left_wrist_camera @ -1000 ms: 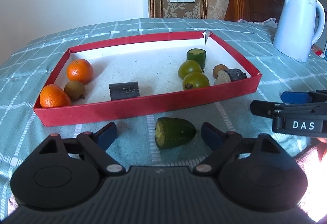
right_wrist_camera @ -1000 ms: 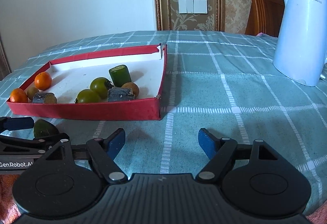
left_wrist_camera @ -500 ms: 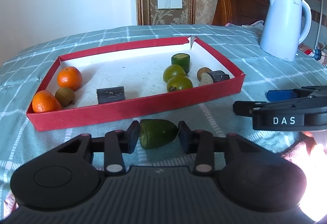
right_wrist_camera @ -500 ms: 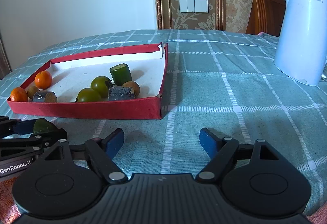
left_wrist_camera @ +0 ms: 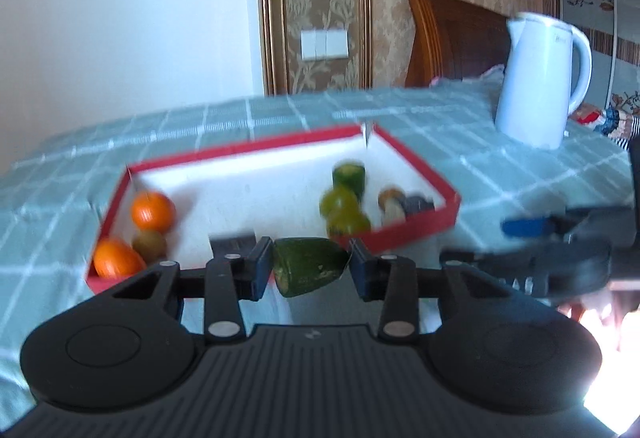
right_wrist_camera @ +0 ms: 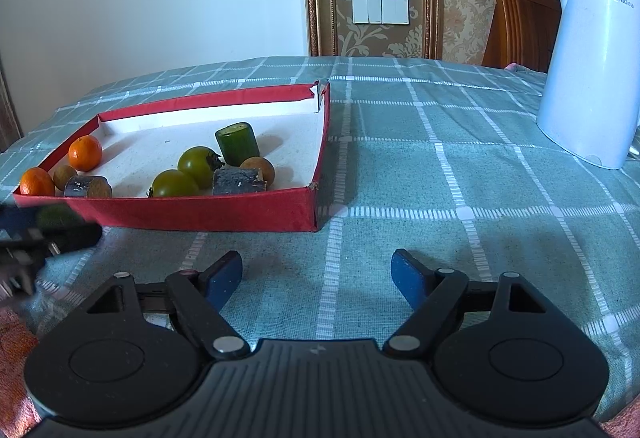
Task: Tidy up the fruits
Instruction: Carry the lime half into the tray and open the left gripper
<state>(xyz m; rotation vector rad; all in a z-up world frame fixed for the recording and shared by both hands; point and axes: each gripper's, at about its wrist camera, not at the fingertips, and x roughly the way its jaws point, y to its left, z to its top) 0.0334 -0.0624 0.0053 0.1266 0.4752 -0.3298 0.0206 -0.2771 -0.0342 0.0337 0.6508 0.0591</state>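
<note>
Left tongs (left_wrist_camera: 311, 267) clamped on a dark green cucumber chunk (left_wrist_camera: 308, 265), both blue pads (left_wrist_camera: 262, 265) pressed to its sides, held in front of the near wall of the red tray (left_wrist_camera: 416, 234); cut face turned down and to the left. Left wrist view blurred. Inside the tray, from the left: two oranges (right_wrist_camera: 85, 153) at the left end, a small brown kiwi (right_wrist_camera: 64, 176) between them, a dark cut piece (right_wrist_camera: 86, 187) just beside the kiwi against the near wall. Further right, two green tomatoes (right_wrist_camera: 199, 165) side by side, a second cucumber chunk (right_wrist_camera: 237, 143) standing upright behind them, a brown round fruit (right_wrist_camera: 259, 169) and another dark grey cut piece (right_wrist_camera: 238, 181) touching the tomatoes' right side. Tray resting on the counter (right_wrist_camera: 440, 178) under a teal checked cloth. Right tongs (right_wrist_camera: 317, 278) spread wide and holding nothing, low over the cloth, near the tray's right front corner. Far right, a white kettle (right_wrist_camera: 592, 74) standing upright on the counter, well apart from the tray.
</note>
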